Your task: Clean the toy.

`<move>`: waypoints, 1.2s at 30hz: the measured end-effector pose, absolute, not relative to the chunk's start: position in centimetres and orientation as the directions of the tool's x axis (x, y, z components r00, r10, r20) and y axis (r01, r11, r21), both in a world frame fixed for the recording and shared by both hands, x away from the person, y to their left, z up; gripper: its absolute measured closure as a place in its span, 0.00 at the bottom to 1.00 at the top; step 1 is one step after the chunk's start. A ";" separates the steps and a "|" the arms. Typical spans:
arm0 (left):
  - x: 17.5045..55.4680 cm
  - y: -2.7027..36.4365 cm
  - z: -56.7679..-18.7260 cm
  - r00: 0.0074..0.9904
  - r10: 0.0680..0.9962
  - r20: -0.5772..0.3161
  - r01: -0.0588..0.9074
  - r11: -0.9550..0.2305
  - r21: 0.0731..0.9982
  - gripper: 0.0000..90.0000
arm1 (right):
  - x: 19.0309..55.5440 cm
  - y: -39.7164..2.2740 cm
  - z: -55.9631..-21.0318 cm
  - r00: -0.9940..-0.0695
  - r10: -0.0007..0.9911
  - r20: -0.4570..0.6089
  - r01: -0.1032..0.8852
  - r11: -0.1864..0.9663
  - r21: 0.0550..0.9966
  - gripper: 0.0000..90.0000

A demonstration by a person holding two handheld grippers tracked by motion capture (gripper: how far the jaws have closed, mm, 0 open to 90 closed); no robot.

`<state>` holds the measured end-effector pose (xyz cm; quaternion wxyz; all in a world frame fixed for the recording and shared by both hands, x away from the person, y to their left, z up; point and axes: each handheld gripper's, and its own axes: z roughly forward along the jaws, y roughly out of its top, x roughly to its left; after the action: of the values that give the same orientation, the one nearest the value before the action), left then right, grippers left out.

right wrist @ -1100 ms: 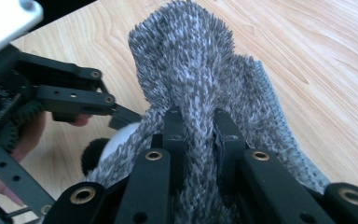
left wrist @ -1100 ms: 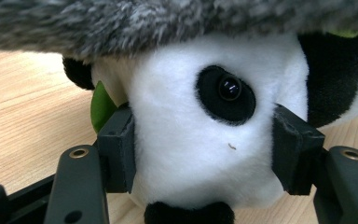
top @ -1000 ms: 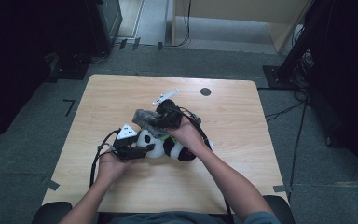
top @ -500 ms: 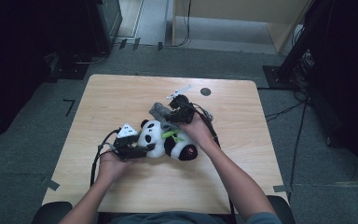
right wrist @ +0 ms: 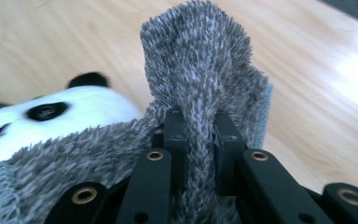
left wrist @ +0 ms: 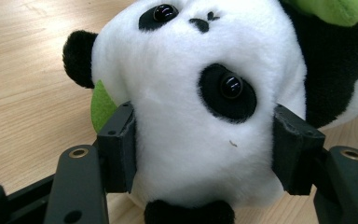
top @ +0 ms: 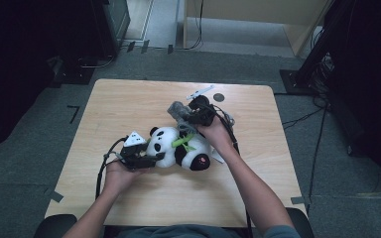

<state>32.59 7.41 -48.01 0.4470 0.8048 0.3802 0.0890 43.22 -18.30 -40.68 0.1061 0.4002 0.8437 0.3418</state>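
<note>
A black-and-white plush panda [top: 178, 148] with green trim lies on the wooden table [top: 129, 104]. My left gripper [top: 151, 159] is shut on the panda's head [left wrist: 200, 116], one pad [left wrist: 119, 147] pressing into each side of the white fur. My right gripper [top: 186, 118] is behind the panda and above it, shut on a fold of fuzzy grey cloth [right wrist: 200, 79]. That grey cloth [top: 178, 111] hangs from the jaws down toward the panda's body. In the right gripper view the panda's face [right wrist: 51, 116] shows at the lower left.
A small dark round mark [top: 219, 97] sits near the table's far edge, beside the grey plate [top: 200, 92] of the right gripper. Black cables trail from both grippers. A white paper piece [top: 217, 156] lies by the panda. Dark equipment and a cabinet stand on the floor beyond.
My right gripper has drawn the grey cloth up and to the right, off the panda's head. The panda's face now shows. The left gripper has stayed put on the head.
</note>
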 end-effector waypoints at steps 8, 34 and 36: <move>32.6 7.4 -48.1 0.694 0.692 -0.199 0.533 -0.307 0.788 0.38 | 43.7 -21.9 -39.1 -0.592 0.780 0.203 0.626 0.286 0.726 0.89; 33.5 7.6 -47.7 0.669 0.698 -0.257 0.569 -0.257 0.782 0.38 | 37.3 -13.6 -37.7 -0.830 0.535 0.157 0.460 0.499 0.734 0.89; 33.4 7.6 -47.7 0.666 0.700 -0.259 0.570 -0.254 0.781 0.38 | 37.1 -12.8 -38.5 -0.837 0.525 0.153 0.463 0.532 0.709 0.89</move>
<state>33.45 7.55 -47.68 0.4593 0.7886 0.4027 0.0706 37.09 -12.77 -38.55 0.0394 0.2825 0.8744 0.3925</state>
